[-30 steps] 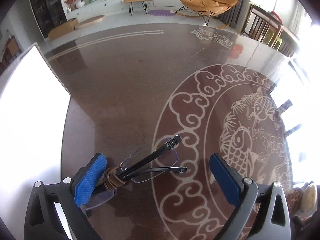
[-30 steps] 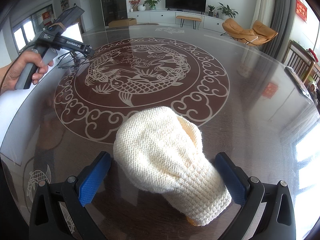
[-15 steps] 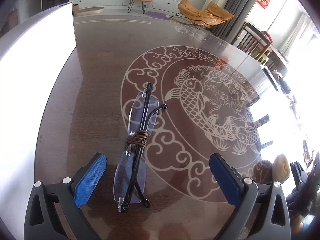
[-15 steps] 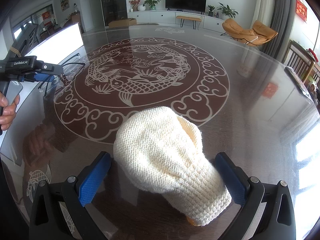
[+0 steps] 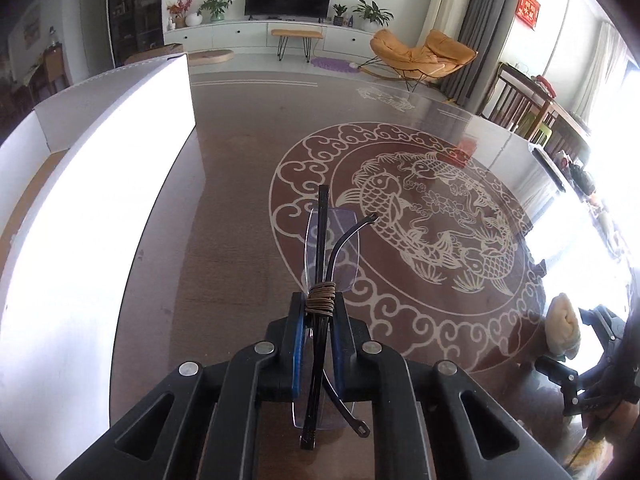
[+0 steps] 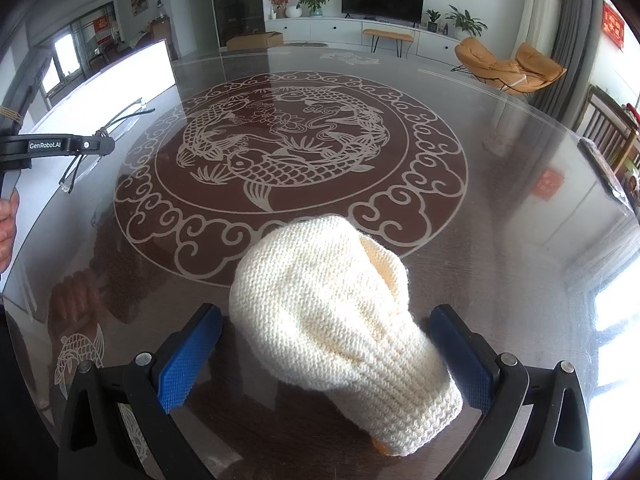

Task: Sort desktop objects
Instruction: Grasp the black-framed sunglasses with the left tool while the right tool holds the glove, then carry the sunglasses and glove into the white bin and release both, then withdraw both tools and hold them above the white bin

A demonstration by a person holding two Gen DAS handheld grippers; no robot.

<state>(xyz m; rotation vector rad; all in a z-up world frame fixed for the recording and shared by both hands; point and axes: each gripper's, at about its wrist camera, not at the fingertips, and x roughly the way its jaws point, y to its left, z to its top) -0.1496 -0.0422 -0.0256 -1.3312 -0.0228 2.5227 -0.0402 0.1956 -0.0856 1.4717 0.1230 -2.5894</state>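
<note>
- Left gripper (image 5: 316, 334): now clamping, where a second ago standing wide with the folded glasses (image 5: 326, 264) lying loose between the pads. Blue pads (image 5: 297, 344) pressing both sides of the frame just behind the brown cord wrap (image 5: 320, 300).
- Glasses now lining up straight along the gripper axis, lens and temple tips projecting toward 12 o'clock, other ends trailing toward 6 o'clock under the jaws. Earlier lying crosswise, then diagonal; view swinging round since then.
- Seen from the right wrist camera: left gripper (image 6: 86, 145) at 9 o'clock, glasses (image 6: 106, 136) poking out either side, a hand (image 6: 8, 226) on the handle below.
- Meaning for the sort: pick of the glasses looking secured; judging next step as a carry toward the white box (image 5: 120, 148), standing at 10 o'clock in the left view. Lift-off from the glass table (image 5: 240, 184) hard to confirm.
- Risk, as judgement: thin frame, narrow grip; could twist or slide in the pads during a swing.
- Right gripper (image 6: 326, 354): unchanged, holding position. Jaws spread wide, blue pads (image 6: 188, 356) flanking the cream knitted glove (image 6: 332, 320), not pressing it. Left pad apart from the knit; right pad close, contact unclear.
- Glove resting on the table at 6 o'clock of the fish medallion (image 6: 288, 148), cuff toward the camera. Not yet picked.
</note>
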